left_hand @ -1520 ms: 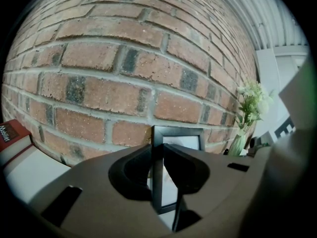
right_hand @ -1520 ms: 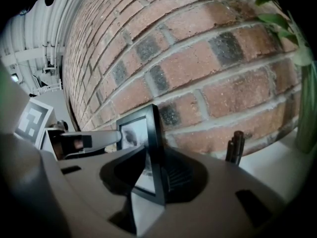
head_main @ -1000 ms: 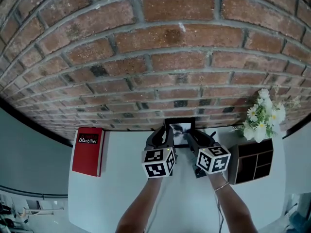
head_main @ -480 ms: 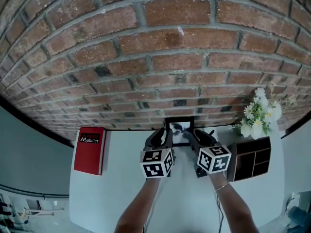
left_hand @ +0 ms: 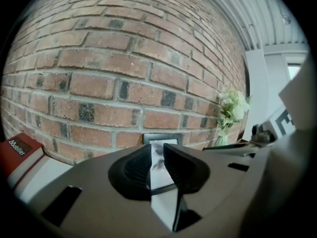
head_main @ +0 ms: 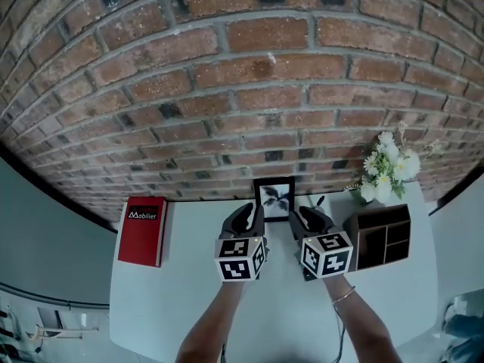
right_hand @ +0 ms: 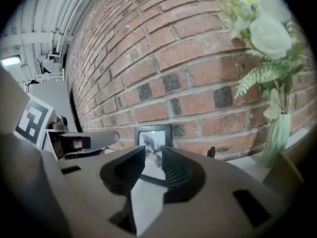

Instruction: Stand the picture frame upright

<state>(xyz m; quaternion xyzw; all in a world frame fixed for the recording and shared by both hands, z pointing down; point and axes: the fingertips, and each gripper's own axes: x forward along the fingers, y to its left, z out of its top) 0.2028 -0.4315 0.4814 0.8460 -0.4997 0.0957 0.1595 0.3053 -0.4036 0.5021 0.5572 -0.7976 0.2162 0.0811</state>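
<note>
Brick wall [head_main: 265, 66] closes off the back of the white table [head_main: 174, 301] and serves as the backstop for everything set along it. At the right end is a dark wooden organiser [head_main: 382, 237], open compartments facing me, with a vase of white flowers [head_main: 387, 172] just behind it. A red book [head_main: 142, 220] lies well apart at the left end. The picture frame [head_main: 274, 200] stands upright at the middle of the table's far edge. Its back is to the bricks and its print faces out, which I judge to be the pose the task wants. I cannot tell whether it leans on the wall or on its own prop. I hold the left gripper [head_main: 249, 216] and right gripper [head_main: 308, 216] just short of the frame, one to each side of it. From there I judge either could steady it if it tipped. The left jaws have just been closing to a narrow gap with nothing gripped, the frame showing only beyond them. The right jaws likewise stand slightly apart and empty, aimed at the frame.
</note>
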